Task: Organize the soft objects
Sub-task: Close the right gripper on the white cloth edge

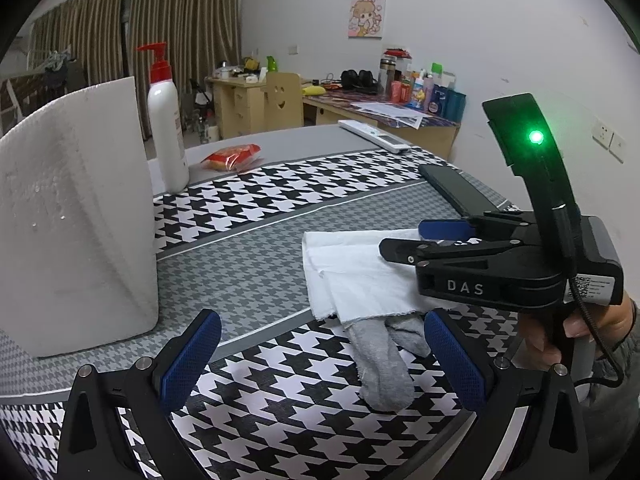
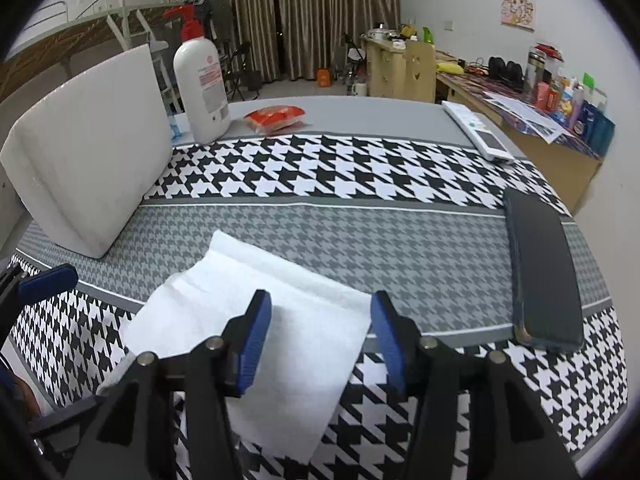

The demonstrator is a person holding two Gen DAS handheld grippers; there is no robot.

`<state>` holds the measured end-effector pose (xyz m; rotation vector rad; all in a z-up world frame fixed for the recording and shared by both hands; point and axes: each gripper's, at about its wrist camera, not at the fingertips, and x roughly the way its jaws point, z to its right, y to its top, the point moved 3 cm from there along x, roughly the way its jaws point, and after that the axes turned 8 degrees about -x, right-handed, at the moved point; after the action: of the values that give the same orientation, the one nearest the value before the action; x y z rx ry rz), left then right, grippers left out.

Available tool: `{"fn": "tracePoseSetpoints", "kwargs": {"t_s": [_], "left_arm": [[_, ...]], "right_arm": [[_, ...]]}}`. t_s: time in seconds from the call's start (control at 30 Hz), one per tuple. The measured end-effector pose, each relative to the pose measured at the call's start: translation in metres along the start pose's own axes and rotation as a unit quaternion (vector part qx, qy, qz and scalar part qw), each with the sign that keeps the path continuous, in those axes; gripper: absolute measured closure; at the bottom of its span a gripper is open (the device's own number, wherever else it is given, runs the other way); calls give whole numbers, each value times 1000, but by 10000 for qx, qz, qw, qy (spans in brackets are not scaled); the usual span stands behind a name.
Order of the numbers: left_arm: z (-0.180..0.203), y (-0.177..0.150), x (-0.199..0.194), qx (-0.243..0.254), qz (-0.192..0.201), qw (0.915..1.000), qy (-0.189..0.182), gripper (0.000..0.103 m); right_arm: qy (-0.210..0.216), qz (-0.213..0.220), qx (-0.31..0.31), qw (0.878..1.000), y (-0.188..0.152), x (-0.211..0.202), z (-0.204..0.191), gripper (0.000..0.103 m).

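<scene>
- Only the left wrist view shows the grey socks [image 1: 384,360]: their toes stick out from under the near edge of the folded white cloth [image 1: 352,272], on the houndstooth tablecloth [image 1: 280,412]. The right wrist view shows the cloth [image 2: 256,340] alone, flat between that camera's fingers.
- The left gripper [image 1: 322,360] hangs with its blue pads wide apart over the socks, gripping nothing.
- The right gripper [image 2: 320,344] has its jaws parted above the cloth, the pads not pressing on it. Seen from the left side [image 1: 408,244], it lies over the cloth's right part, held by a hand [image 1: 576,332].
- Left to right on the table: a white foam block [image 2: 88,152], a white pump bottle with a red top [image 2: 202,84], a red snack packet [image 2: 276,118], a white remote control [image 2: 478,132], a dark phone [image 2: 546,272].
- The foam block blocks the far left of the table.
- The right gripper's body reads "DAS"; the bottle's label is too small to read.
</scene>
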<state>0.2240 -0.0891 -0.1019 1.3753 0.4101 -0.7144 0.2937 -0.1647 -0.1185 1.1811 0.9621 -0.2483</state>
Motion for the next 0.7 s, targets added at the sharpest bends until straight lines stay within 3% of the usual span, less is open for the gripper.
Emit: {"fn": "tracePoseSetpoints", "kwargs": {"t_s": [0.37,0.47,0.53,0.6,0.7], "left_arm": [[-9,3,3,-87,-10,10000,41,1],[-11,3,4,-106,-18,9999,66,1],[-10,2,4,-109,-34,9999,79,1],[-9,1,4,-89,-50,9999,78,1],[-6,0,5,-55,-71,9999,63,1]], "right_arm": [[-11,-189,-271,9995,1,12,-9,48],[-32,-151,-379,9992,1,11,-14,66],[-36,-137,-424,9990,1,11,-16,87],[-86,-145,-388,9991,2,11,-13,94],[-69,-96,-134,9998,1,8,-2,96]]}}
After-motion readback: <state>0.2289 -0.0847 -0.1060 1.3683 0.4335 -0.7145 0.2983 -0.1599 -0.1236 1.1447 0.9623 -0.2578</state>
